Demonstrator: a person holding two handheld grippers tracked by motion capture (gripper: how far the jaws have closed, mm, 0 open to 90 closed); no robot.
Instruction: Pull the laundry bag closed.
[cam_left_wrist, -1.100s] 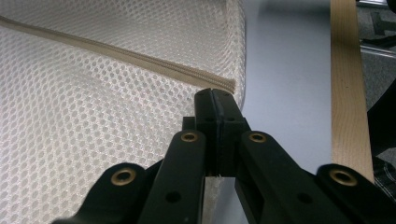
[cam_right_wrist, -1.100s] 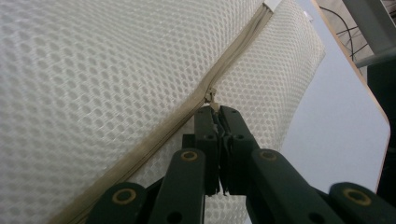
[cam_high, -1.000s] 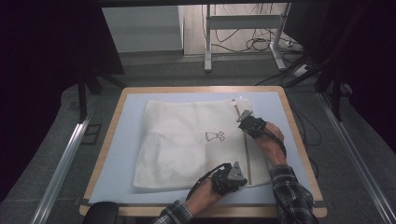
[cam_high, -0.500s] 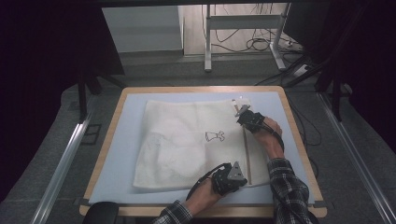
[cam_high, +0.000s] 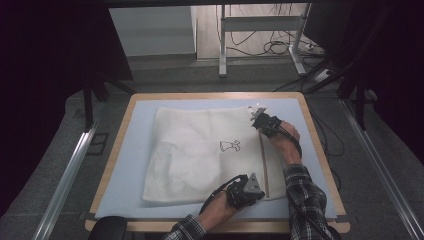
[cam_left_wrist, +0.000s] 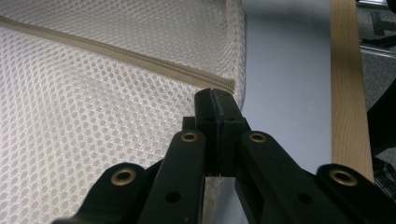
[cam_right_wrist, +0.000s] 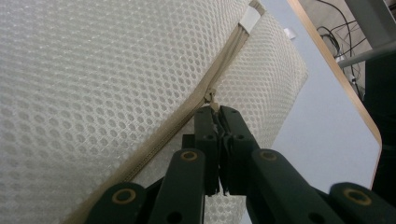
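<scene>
A white mesh bag with a small dress print lies flat on the pale blue mat. A beige zipper runs along its right side. My left gripper sits at the near end of that zipper, jaws pressed together on the bag's mesh edge. My right gripper is at the far end, shut on the zipper pull just short of a white tag. Behind the pull the zipper lies closed between mesh panels.
The mat sits on a table with a wooden rim. Bare mat lies left of the bag and to its right. Beyond the far edge stand metal desk legs and floor cables. Aluminium rails flank the table.
My right gripper has slid a little farther along the zipper toward the table's far side, pull still between its jaws. The left gripper has stayed in place.
</scene>
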